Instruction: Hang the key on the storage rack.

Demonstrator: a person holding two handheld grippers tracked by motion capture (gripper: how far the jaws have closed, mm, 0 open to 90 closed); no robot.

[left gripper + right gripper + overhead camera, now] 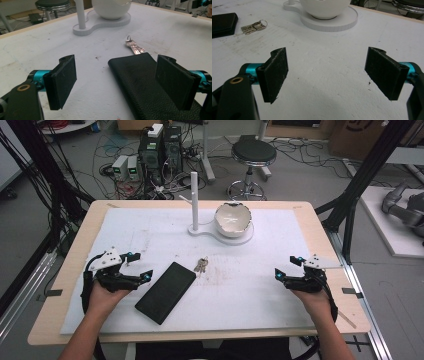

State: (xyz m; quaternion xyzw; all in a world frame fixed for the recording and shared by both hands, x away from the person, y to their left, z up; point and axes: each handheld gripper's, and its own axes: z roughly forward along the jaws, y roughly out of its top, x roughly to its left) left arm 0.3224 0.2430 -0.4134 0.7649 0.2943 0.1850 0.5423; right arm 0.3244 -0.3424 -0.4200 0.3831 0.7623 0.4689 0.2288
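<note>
Black wallet [165, 292] — flat, near the front edge of the white mat [150, 230], keys [201, 265] just beyond its far corner. White stand [220, 232] with post and cracked bowl [232, 219] at the far edge. Left gripper [136, 266] and right gripper [286, 267] — jaws spread wide, empty. Wooden table [75, 250]; stool [253, 153], cables behind.
</note>
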